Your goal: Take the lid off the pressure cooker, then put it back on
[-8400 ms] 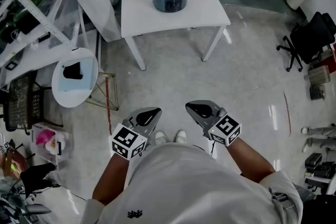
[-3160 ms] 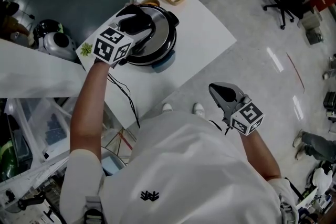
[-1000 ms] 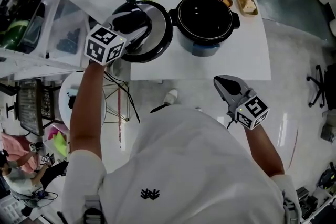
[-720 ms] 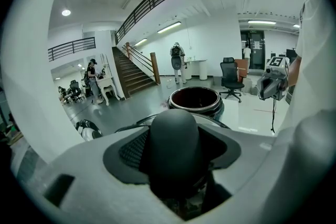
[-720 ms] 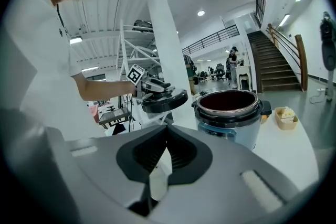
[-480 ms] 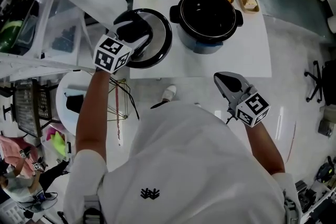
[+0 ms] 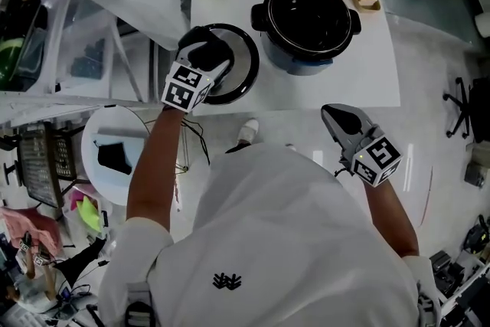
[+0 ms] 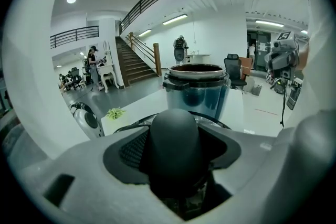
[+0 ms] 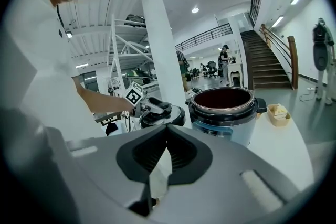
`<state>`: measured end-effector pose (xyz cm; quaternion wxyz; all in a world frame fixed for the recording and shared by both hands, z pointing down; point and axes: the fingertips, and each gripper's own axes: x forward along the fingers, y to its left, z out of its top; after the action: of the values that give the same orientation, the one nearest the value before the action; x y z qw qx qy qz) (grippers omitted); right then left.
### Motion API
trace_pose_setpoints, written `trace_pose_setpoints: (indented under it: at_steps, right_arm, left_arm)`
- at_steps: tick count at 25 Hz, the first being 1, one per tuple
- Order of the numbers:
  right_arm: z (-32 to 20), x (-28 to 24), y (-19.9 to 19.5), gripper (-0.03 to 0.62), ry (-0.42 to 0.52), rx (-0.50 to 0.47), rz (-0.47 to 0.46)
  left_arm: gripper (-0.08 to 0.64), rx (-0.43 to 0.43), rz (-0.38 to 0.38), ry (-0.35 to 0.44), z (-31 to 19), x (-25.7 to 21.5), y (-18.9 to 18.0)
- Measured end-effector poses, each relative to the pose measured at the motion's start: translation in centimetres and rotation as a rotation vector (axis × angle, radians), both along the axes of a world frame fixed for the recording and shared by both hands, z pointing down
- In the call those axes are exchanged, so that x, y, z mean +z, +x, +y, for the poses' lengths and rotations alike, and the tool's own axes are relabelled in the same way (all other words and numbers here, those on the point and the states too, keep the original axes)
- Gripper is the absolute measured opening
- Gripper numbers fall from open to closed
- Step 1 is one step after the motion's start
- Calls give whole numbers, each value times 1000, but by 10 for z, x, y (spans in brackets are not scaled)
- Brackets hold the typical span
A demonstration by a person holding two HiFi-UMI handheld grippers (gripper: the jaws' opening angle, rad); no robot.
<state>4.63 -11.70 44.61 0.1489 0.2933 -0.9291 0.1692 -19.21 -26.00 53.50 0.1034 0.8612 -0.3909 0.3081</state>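
The left tongs [image 7: 205,56] are clamped, spread wide, on the black knob [image 8: 173,144] of the lid [image 7: 241,67]. The lid is low at the worktop's [image 7: 360,73] left front, just beside the open cooker [image 7: 306,8]; whether it rests there is unclear. The right tongs [image 7: 333,115] are closed and empty, off the worktop's front edge.

— What's the lid [image 7: 233,76] like?
— Shiny metal with a black rim. Its knob [image 8: 173,144] is smooth matt black plastic.
— And the pot [image 7: 308,15]?
— Glossy dark-blue shell, polished metal rim, dark matt inside.
— Your tool?
— My left gripper [image 7: 203,53] has a matt grey plastic body, with ribbed black pads [image 8: 131,149]. The table [image 7: 367,80] is smooth white; the floor [image 7: 429,142] gleams. My shirt [image 7: 291,241] is plain white cloth.
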Motion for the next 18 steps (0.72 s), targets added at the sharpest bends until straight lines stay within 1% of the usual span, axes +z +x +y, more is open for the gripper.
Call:
trace_pose_setpoints:
  at_steps: [8, 18]
  right_arm:
    - [-2, 2, -4, 14, -19, 37, 34]
    - [2, 10, -4, 14, -55, 80, 76]
  left_arm:
    - [287, -15, -14, -30, 0, 53, 2]
    - [285, -31, 0, -45, -2, 89, 0]
